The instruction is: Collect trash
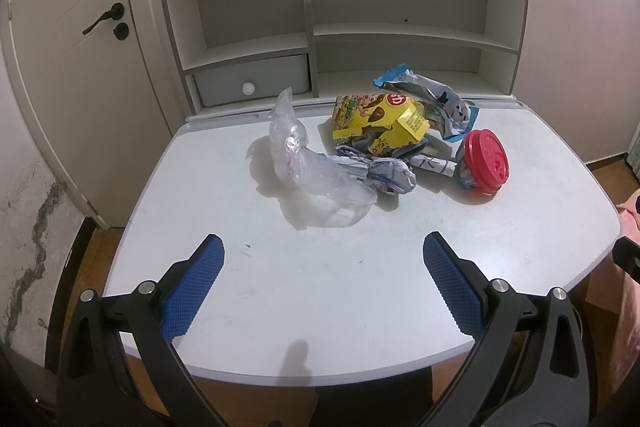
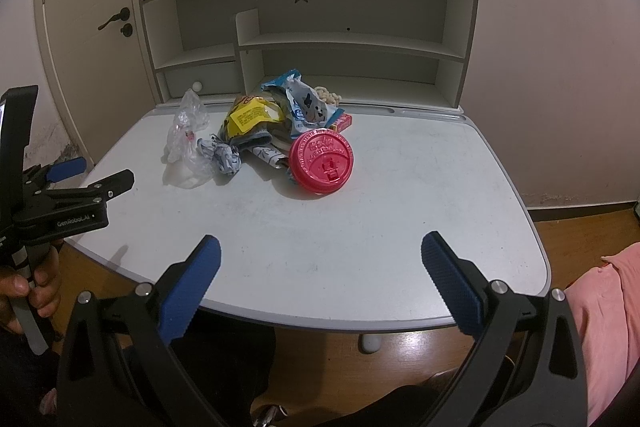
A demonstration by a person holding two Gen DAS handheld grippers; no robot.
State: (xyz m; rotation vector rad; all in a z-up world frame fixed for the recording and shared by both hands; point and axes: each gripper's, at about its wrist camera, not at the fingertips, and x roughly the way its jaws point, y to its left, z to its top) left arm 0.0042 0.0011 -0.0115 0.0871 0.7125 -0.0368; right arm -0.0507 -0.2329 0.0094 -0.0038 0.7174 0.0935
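A pale wall and a cream door (image 1: 76, 75) with a dark handle stand behind a white desk (image 1: 360, 287) on a wood floor. At the back of the desk is a shelf unit (image 1: 340, 27) with a star cut-out and a small drawer (image 1: 250, 85) with a round knob. The trash lies in a loose heap near the back of the desk: a clear plastic bag (image 1: 296, 151), a crushed yellow box (image 1: 380, 123) with print too small to read, a blue and white wrapper (image 1: 436, 99), a crumpled paper ball (image 1: 388, 175) touching the bag, and a cup (image 1: 480, 163) on its side with a red lid (image 2: 322, 161). The left gripper (image 1: 323, 259) and right gripper (image 2: 321, 259) hang over the near edge, both spread wide and holding nothing. The right camera shows "GenRobot.AI" on the left gripper's body.
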